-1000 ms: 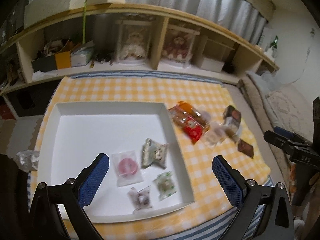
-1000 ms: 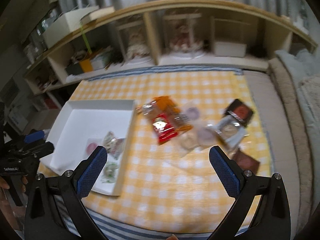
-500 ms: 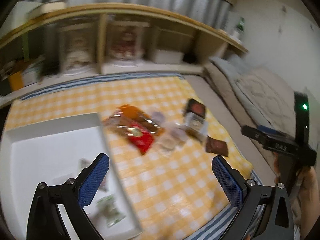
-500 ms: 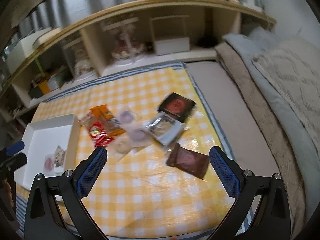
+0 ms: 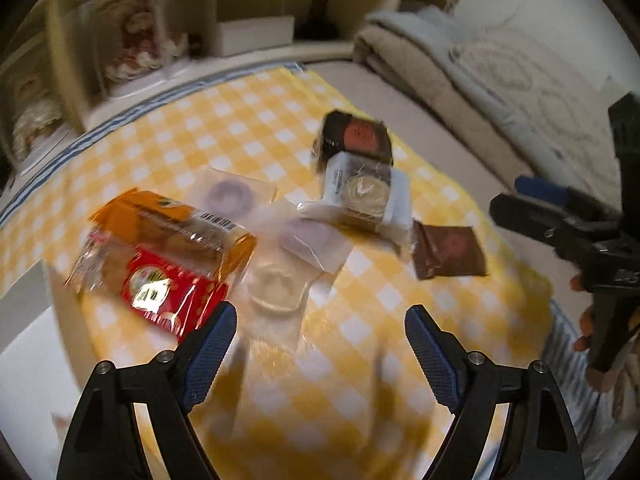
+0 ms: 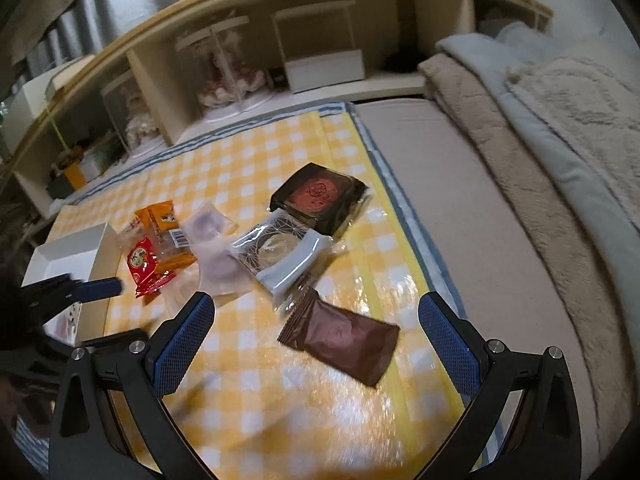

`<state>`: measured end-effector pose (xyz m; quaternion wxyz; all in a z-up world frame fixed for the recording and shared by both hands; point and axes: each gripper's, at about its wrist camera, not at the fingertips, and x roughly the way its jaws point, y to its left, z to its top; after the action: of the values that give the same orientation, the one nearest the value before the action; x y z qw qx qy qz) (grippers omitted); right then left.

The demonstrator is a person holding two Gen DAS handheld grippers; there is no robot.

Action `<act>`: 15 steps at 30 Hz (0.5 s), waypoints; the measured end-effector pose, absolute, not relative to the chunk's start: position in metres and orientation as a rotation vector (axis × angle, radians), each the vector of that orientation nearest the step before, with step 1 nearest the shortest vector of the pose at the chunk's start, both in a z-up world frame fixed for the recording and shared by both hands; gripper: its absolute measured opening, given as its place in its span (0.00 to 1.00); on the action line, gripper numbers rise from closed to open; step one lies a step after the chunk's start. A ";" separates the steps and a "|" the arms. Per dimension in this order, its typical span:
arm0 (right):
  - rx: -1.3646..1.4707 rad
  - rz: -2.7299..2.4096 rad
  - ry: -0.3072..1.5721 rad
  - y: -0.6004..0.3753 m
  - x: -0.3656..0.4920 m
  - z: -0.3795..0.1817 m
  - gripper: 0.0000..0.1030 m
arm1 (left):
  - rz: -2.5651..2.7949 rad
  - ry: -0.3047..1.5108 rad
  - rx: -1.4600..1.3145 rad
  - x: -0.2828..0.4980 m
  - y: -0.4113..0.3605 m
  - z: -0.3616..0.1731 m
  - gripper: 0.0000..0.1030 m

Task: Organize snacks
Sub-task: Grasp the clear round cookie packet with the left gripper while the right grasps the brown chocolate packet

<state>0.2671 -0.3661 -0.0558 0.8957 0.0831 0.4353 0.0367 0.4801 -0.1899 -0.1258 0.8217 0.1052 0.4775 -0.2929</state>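
Observation:
Snack packs lie on a yellow checked cloth (image 6: 256,160). A brown sachet (image 6: 340,336) lies just ahead of my open, empty right gripper (image 6: 316,332). Behind it lie a grey-and-clear cake pack (image 6: 280,252), a black pack with a red disc (image 6: 320,196), clear packs with purple rounds (image 6: 212,228), and red and orange packs (image 6: 156,244). My left gripper (image 5: 320,340) is open and empty, low over the cloth, just short of a clear pack (image 5: 276,284). The red pack (image 5: 160,280) lies to its left and the brown sachet (image 5: 448,252) to its right.
A white tray (image 6: 100,248) sits at the cloth's left edge; its corner (image 5: 24,300) shows in the left wrist view. A wooden shelf unit (image 6: 320,44) with boxes and dolls runs along the back. Folded blankets (image 6: 560,120) lie on the right.
Both grippers have swung right, away from the tray, and come down closer to the loose snacks. The left one now hangs over the clear packs, the right one over the brown sachet.

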 end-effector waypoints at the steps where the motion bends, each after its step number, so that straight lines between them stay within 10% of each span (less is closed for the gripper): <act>1: 0.174 0.091 0.899 -0.367 0.271 -0.059 1.00 | -0.624 1.021 0.246 0.487 -0.195 -0.132 0.82; 15: 0.400 0.194 1.002 -0.381 0.302 -0.109 1.00 | -0.649 1.083 0.450 0.528 -0.227 -0.184 0.58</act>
<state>0.3020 -0.3810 -0.1088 0.8536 0.1902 0.4762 0.0921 0.5277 -0.2269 -0.1837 0.7837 0.2083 0.5020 -0.3006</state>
